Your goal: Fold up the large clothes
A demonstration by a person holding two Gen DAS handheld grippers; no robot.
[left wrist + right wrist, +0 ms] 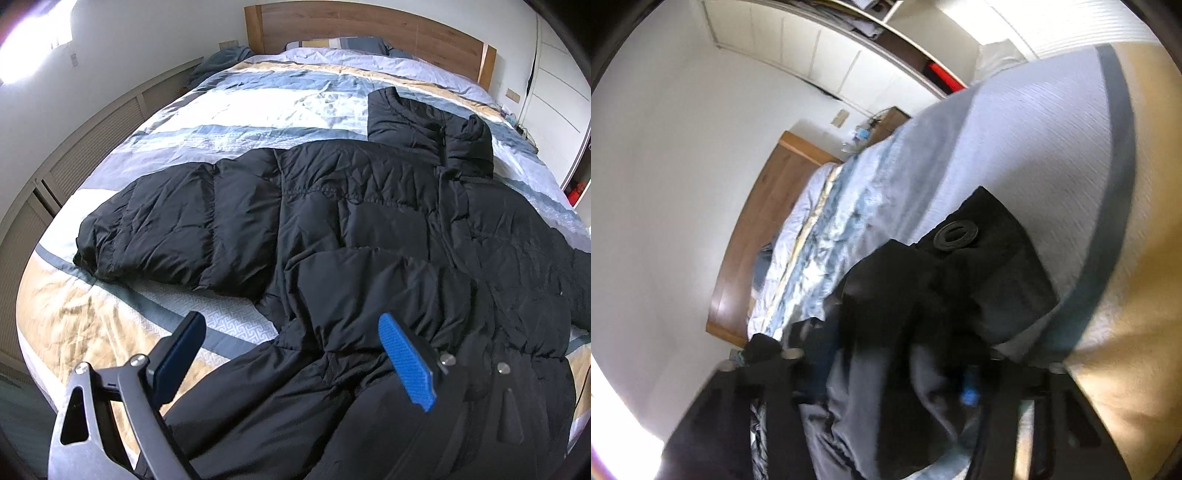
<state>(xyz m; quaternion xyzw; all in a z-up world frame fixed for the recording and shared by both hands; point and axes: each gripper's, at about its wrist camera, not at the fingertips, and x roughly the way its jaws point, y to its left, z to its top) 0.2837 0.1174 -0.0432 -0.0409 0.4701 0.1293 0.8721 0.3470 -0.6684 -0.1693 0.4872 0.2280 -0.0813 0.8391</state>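
Black puffer jacket (369, 206) lies spread face-up on the bed (122, 317), collar twd the headboard (369, 33), one sleeve (166, 229) out flat. Looks bulky but light, soft, slick shell, so prob slips; best pinched at hem or cuff seams. Left gripper (295, 362) hovers over the hem, fingers wide apart, empty. Right gripper (886, 398) blurred w/ black fabric bunched btwn its fingers; looks clamped on jacket
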